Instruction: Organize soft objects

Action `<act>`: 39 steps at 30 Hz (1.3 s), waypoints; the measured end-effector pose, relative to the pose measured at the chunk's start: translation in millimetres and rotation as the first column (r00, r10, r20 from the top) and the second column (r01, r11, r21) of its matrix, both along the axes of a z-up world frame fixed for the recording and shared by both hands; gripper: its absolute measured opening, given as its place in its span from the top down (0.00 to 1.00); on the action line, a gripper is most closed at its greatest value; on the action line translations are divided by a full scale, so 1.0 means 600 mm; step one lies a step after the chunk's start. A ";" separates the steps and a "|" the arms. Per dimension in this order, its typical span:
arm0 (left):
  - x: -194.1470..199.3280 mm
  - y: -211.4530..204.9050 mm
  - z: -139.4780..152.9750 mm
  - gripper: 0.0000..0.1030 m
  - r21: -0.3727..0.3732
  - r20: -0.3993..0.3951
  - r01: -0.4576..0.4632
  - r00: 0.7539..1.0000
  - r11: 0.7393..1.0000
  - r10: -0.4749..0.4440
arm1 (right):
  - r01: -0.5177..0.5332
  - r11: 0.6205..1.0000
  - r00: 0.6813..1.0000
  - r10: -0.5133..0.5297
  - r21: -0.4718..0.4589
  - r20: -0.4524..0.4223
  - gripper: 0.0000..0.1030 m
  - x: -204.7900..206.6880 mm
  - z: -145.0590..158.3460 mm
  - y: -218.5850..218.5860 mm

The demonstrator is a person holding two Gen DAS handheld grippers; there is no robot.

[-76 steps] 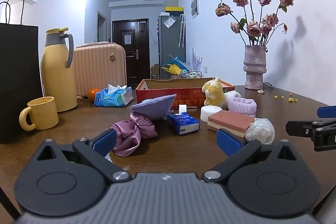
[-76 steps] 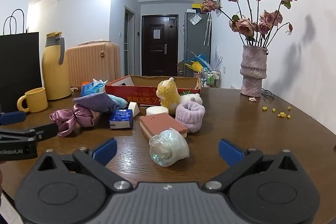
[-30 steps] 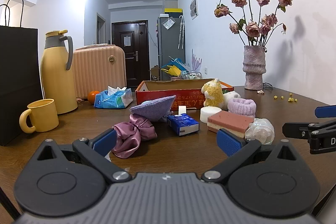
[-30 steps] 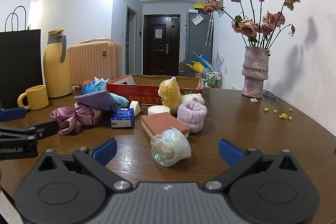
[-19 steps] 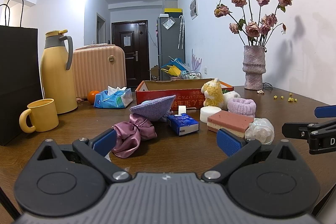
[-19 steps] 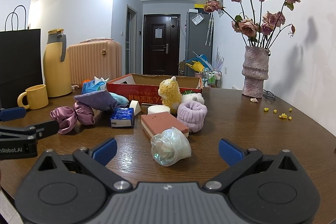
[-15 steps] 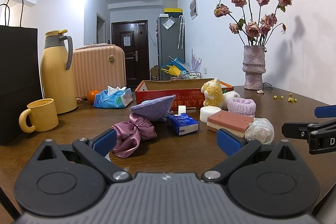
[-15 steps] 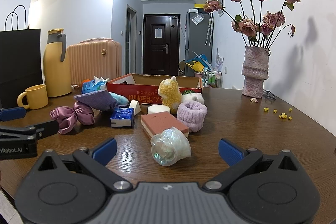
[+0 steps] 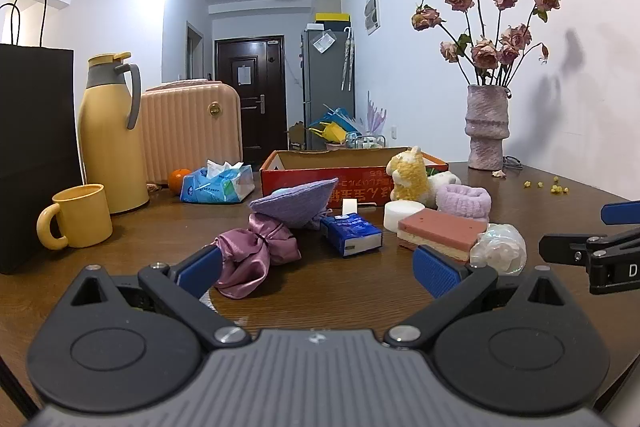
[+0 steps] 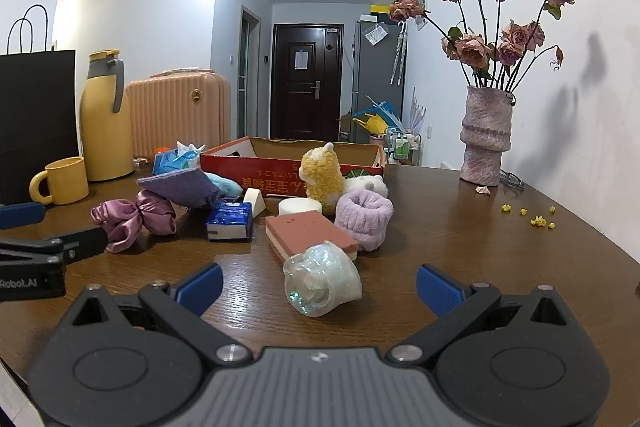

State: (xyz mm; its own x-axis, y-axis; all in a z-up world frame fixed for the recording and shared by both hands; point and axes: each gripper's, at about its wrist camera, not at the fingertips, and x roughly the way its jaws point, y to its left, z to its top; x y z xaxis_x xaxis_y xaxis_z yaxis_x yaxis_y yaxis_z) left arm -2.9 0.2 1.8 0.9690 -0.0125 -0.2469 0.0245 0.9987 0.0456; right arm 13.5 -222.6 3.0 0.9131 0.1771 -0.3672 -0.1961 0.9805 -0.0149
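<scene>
Soft things lie in a cluster on the brown table: a pink satin scrunchie (image 9: 256, 255) (image 10: 134, 217), a purple cloth pouch (image 9: 296, 201) (image 10: 180, 189), a blue tissue pack (image 9: 352, 233) (image 10: 230, 221), a pink sponge (image 9: 440, 229) (image 10: 308, 231), a lilac fluffy band (image 9: 464, 201) (image 10: 364, 217), a yellow plush alpaca (image 9: 410, 177) (image 10: 322, 177) and a shiny clear scrunchie (image 9: 500, 251) (image 10: 320, 281). An open red cardboard box (image 9: 332, 171) (image 10: 288, 163) stands behind them. My left gripper (image 9: 318, 269) is open, just short of the pink scrunchie. My right gripper (image 10: 318, 283) is open, around the clear scrunchie's near side.
On the left stand a yellow mug (image 9: 78, 215), a yellow thermos jug (image 9: 110, 131), a black paper bag (image 9: 32, 147) and a pink suitcase (image 9: 192, 131). A blue wipes pack (image 9: 218, 183) and an orange (image 9: 179, 179) sit behind. A vase of dried roses (image 9: 486, 123) stands far right.
Both views have barely shifted over the last second. Both grippers stay open and no object has moved.
</scene>
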 end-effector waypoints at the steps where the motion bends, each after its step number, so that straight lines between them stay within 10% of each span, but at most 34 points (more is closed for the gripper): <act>1: 0.001 0.001 -0.001 0.00 -0.001 -0.002 -0.001 1.000 1.000 0.001 | 0.000 1.000 1.000 0.000 -0.003 -0.002 0.00 0.002 0.000 0.000; 24: 0.066 0.026 -0.008 0.00 -0.010 -0.056 -0.075 0.996 0.997 0.075 | -0.061 0.995 0.986 0.048 -0.075 -0.162 0.03 0.148 -0.029 0.006; 39: 0.117 0.040 -0.011 0.00 0.002 -0.107 -0.107 0.989 0.994 0.107 | -0.133 0.991 0.952 0.121 -0.024 -0.282 0.54 0.213 -0.058 0.014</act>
State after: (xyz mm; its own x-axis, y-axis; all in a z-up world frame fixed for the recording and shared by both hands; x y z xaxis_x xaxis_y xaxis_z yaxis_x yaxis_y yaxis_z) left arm 67.0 24.5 -4.8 0.9329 0.0885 -0.3490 -0.0779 0.9960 0.0442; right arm 141.1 -214.3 -31.6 0.7440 0.2640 -0.6138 -0.3214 0.9468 0.0176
